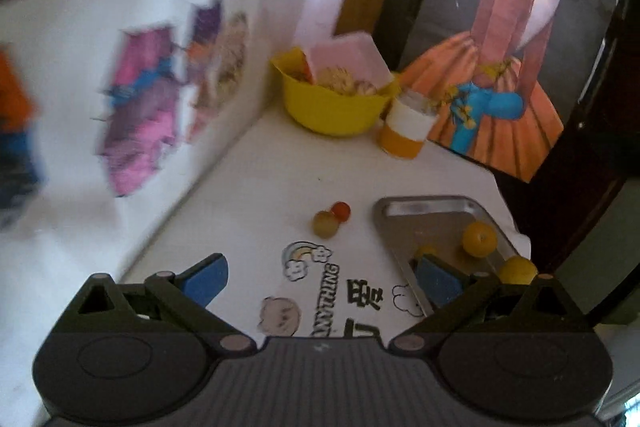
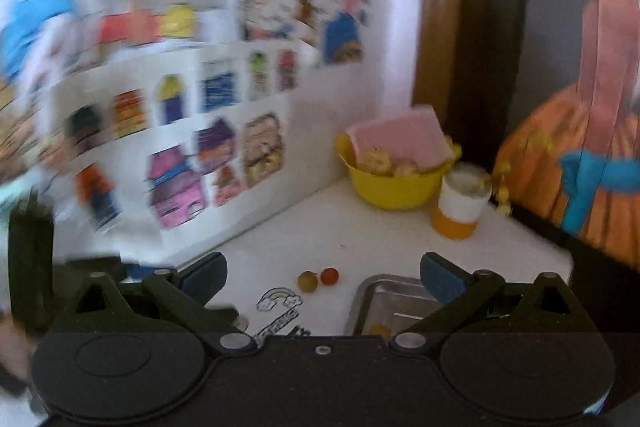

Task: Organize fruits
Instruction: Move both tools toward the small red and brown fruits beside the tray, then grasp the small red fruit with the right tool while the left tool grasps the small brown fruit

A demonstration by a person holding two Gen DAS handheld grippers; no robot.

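Observation:
On the white table lie two small round fruits side by side, an olive-green one point(image 1: 324, 223) point(image 2: 307, 281) and a red one point(image 1: 341, 211) point(image 2: 329, 275). A metal tray point(image 1: 432, 217) point(image 2: 394, 301) to their right holds a yellow-orange fruit point(image 1: 479, 239), a second yellow fruit point(image 1: 517, 270) near its right rim, and a small one point(image 1: 425, 251) point(image 2: 379, 330) partly behind a finger. My left gripper point(image 1: 320, 277) is open above the stickers, short of the loose fruits. My right gripper point(image 2: 322, 275) is open too, with nothing between its blue pads.
A yellow bowl point(image 1: 332, 107) point(image 2: 394, 187) with pale food and a pink sheet stands in the back corner. Beside it stands a white-and-orange cup point(image 1: 406, 131) point(image 2: 460, 205). A sticker-covered white wall runs along the left; a painted picture point(image 1: 508, 67) leans at the right.

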